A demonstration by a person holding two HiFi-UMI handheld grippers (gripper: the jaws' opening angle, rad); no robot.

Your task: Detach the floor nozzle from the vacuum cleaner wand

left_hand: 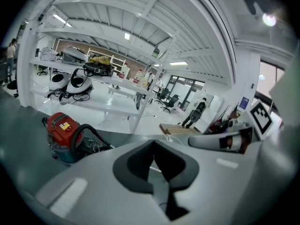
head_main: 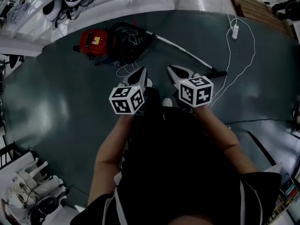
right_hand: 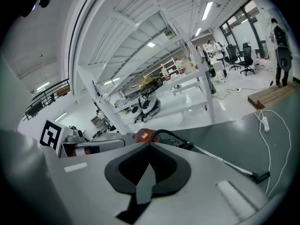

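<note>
A red canister vacuum cleaner [head_main: 96, 42] sits on the dark floor mat with its black hose [head_main: 129, 39] coiled beside it. Its metal wand [head_main: 185, 52] runs right and toward me to the black floor nozzle [head_main: 219, 72], which is joined to the wand. My left gripper [head_main: 139, 72] and right gripper [head_main: 173, 70] hang side by side above the mat, short of the wand, both shut with nothing in them. The right gripper view shows the vacuum cleaner [right_hand: 144, 136], the wand [right_hand: 220, 159] and the nozzle [right_hand: 261, 176] beyond the closed jaws. The left gripper view shows the vacuum cleaner [left_hand: 63, 130].
A white cable with a power strip [head_main: 234, 31] lies right of the nozzle. A wooden pallet [head_main: 255, 8] lies at the far right. White benches [head_main: 28, 18] with gear stand at the far left, and white devices [head_main: 28, 186] sit near my left. A person [left_hand: 196, 112] stands far off.
</note>
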